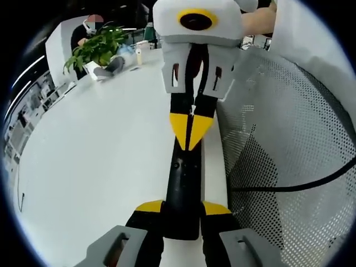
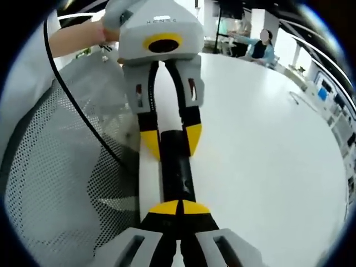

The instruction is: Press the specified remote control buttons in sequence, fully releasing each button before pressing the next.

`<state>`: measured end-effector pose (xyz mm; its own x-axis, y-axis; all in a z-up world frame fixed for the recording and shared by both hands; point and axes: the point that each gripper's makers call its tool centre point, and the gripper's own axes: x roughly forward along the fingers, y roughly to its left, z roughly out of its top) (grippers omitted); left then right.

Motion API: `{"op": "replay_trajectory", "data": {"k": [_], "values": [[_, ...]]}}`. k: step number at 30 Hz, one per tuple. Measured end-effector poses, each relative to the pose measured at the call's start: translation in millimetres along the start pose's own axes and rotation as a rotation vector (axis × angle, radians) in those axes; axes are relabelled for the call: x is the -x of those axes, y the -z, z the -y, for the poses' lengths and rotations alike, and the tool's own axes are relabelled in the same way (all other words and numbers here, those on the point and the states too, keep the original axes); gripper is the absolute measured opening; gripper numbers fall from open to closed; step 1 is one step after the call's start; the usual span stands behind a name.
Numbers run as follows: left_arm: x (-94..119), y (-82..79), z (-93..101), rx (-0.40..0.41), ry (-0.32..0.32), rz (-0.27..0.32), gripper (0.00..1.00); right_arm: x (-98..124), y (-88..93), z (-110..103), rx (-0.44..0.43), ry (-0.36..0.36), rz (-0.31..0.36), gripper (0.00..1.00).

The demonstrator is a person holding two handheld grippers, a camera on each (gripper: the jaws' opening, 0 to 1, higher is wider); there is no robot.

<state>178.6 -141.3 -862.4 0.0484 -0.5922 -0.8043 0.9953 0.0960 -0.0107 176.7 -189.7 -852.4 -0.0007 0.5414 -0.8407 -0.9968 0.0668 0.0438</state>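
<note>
Lengthwise, remote [image 1: 183, 186] between left claw [image 1: 183, 208] tips.

A broad, smooth white table [image 1: 100, 167] is seen, on which a long black remote control [image 1: 183, 189] is laid near the edge. At its far end, a green potted plant in a white pot [image 1: 97, 50] is set.
</note>
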Motion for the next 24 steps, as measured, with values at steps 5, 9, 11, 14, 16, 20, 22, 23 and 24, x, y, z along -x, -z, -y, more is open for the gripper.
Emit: {"op": "replay_trajectory", "data": {"k": [5,9,11,14,16,20,22,23,24], "values": [[0.4,0.1,0.0,-0.004,0.002,-0.009,0.24,1.1,1.9,-0.9,-0.002,-0.005,-0.011,0.0],[0.5,0.5,0.0,-0.011,0.013,-0.006,0.23,2.2,3.8,-1.2,0.011,0.009,-0.012,0.0],[0.2,0.5,0.1,-0.013,0.013,-0.012,0.23,3.1,5.1,-0.7,0.002,0.011,-0.013,0.0],[0.0,0.6,-0.2,-0.007,0.009,-0.007,0.23,4.7,7.2,0.3,-0.02,0.011,-0.009,0.0],[0.1,0.6,-0.2,-0.005,0.008,-0.003,0.23,5.4,8.2,0.5,-0.029,0.013,-0.01,0.0],[0.0,0.6,-0.4,-0.001,0.008,-0.005,0.23,5.5,9.0,-0.1,-0.031,0.019,-0.02,0.0],[-0.2,0.6,-0.3,0.004,0.006,-0.008,0.24,5.0,9.3,-0.9,-0.01,0.026,-0.036,0.0],[-0.2,0.5,-0.3,0.005,0.006,-0.007,0.24,4.9,9.7,-0.9,0.017,0.031,-0.051,0.0],[-0.3,0.6,-0.4,0.008,0.004,-0.006,0.24,4.5,9.6,-1.2,0.027,0.034,-0.055,0.0]]}}
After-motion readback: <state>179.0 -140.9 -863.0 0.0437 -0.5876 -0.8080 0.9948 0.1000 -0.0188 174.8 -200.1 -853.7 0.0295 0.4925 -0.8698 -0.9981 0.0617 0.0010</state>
